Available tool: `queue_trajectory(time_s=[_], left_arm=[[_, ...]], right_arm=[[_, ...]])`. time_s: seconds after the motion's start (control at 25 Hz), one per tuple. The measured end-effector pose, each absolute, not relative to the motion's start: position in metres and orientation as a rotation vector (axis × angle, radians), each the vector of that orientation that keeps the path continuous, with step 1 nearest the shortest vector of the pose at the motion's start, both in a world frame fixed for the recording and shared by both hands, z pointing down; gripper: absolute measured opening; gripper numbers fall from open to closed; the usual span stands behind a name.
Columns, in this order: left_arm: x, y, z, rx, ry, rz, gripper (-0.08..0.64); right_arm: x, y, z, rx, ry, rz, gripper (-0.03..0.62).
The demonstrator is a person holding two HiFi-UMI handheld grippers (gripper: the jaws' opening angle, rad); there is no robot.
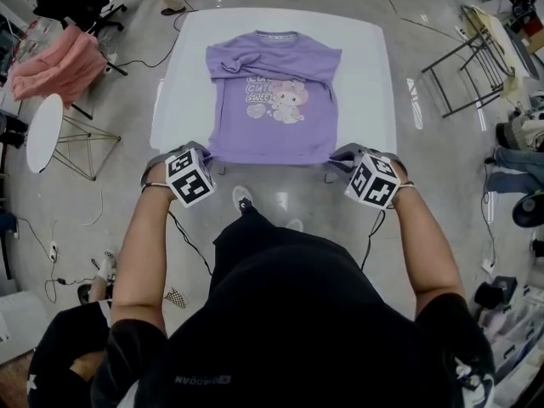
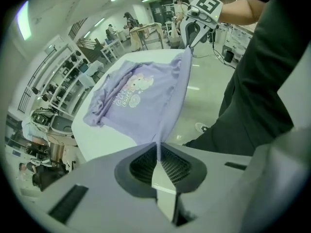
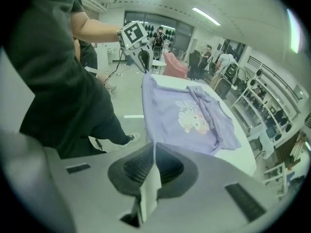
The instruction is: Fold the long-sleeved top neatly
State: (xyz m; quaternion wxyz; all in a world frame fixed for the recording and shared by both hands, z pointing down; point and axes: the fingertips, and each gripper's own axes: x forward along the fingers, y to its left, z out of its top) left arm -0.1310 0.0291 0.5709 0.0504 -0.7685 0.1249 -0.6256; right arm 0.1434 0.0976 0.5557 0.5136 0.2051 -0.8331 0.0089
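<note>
A lilac long-sleeved top point(image 1: 274, 100) with a cartoon print lies front up on the white table point(image 1: 365, 75), its sleeves folded across the chest. My left gripper point(image 1: 209, 161) is shut on the hem's left corner, my right gripper point(image 1: 337, 156) on the hem's right corner. The hem is lifted off the near table edge and stretched between them. In the left gripper view the cloth point(image 2: 155, 96) runs from my closed jaws up to the other gripper point(image 2: 194, 30). The right gripper view shows the top point(image 3: 180, 113) the same way, pinched at the jaws.
A pink garment point(image 1: 59, 62) hangs over a stand at the left, beside a round white side table point(image 1: 42, 130). A folding rack point(image 1: 467, 70) stands at the right. Cables cross the floor. My own body fills the near side.
</note>
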Motion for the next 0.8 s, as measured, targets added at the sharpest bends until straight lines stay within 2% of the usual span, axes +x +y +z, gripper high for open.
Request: queue_trajectory(time_s=[0.4,0.8], left_arm=[[-0.111,-0.106,0.516,-2.301,0.371,-1.771,0.028],[-0.096,-0.233,0.5,-2.342,0.48,-1.574,0.028]], right_arm=[[0.161,-0.039,0.487,0.706,-1.974,-0.021,0.017],[0.174,-0.131,0.479,1.06,-1.873,0.062,0.017]])
